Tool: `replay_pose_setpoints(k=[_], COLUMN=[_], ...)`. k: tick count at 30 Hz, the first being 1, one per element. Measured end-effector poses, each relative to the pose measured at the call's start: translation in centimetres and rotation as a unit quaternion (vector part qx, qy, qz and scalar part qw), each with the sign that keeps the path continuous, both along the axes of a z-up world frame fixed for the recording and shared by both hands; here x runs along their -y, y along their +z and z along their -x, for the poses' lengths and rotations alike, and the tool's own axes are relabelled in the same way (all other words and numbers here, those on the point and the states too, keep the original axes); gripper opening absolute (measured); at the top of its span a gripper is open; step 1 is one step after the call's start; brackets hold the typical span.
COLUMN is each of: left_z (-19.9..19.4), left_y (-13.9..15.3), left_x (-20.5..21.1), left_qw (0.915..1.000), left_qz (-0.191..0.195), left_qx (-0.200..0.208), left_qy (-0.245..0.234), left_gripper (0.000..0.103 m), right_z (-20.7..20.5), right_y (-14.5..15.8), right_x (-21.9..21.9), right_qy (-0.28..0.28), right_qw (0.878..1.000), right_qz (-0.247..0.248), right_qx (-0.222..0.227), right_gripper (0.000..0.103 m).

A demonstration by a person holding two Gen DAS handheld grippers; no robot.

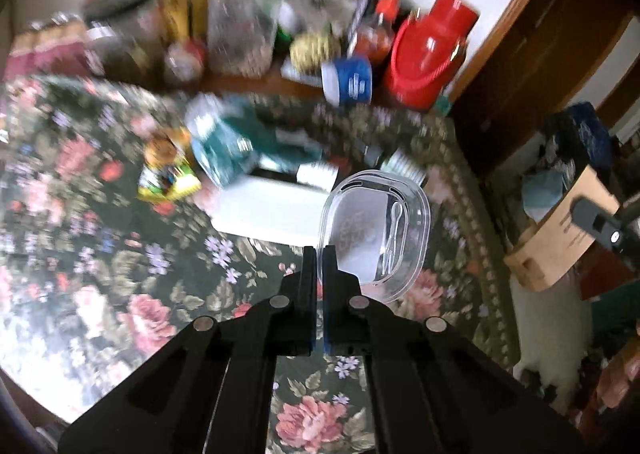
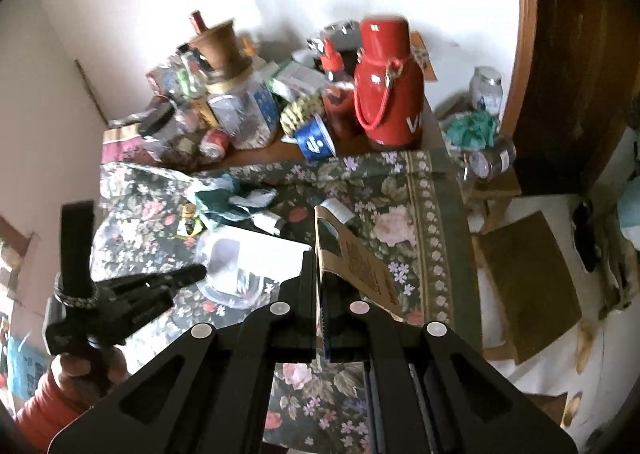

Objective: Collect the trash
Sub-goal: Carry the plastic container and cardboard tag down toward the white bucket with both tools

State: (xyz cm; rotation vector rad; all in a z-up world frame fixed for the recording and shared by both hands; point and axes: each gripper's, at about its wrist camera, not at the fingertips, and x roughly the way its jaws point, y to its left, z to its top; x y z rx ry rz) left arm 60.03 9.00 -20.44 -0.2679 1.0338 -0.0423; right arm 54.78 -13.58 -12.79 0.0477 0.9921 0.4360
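- While the left gripper (image 1: 319, 250) pinches the rim of a clear plastic lid (image 1: 376, 230), the lid hangs tilted above the floral tablecloth (image 1: 100, 254); a small clear spoon shape shows through it.
- Just left, a white tray (image 1: 272, 213) lies flat near crumpled teal wrapping (image 1: 240, 141).
- Further right, the right gripper (image 2: 319, 254) is clamped on a brown cardboard box (image 2: 360, 266) flap.
- Far back stands a red jug (image 2: 386, 81).
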Motion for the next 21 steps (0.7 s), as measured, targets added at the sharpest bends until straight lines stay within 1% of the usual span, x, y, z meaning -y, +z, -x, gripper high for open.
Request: replay_pose_setpoints(k=[2,5,8,10,13,17,21], left_z=[1.5,3.7,6.5,8.0,10.3,13.2,15.7], left_y=[2.4,5.2,8.2,9.6,11.8,13.7,14.6], left_x=[0.4,0.9,1.6,2.1,2.5,2.9,2.8], left_qw=[0.9993,0.9968,0.9923,0.9898,0.9862,0.9818,0.9802], left_qz=[-0.011,-0.017,-0.028,-0.035,-0.048,-0.062,-0.062], left_qx=[0.027,0.058,0.092,0.107,0.129,0.157,0.173], left_qy=[0.021,0.052,0.079,0.087,0.091,0.087,0.074], left_gripper=[0.000,0.000,0.000,0.000,0.000,0.000,0.000], right_z=[0.7,1.8,3.1,4.0,5.4,7.9,10.8], right_y=[1.0,2.7,4.4,5.3,6.5,8.0,9.0], right_x=[0.3,0.6,0.7,0.6,0.4,0.2,-0.2], right_qy=[0.016,0.045,0.072,0.084,0.093,0.092,0.078], right_qw=[1.000,0.998,0.996,0.994,0.991,0.989,0.989], right_qz=[-0.003,-0.006,-0.009,-0.011,-0.017,-0.028,-0.029], right_qx=[0.014,0.037,0.060,0.073,0.090,0.108,0.121], right_gripper=[0.002,0.002,0.002,0.002,0.002,0.002,0.002])
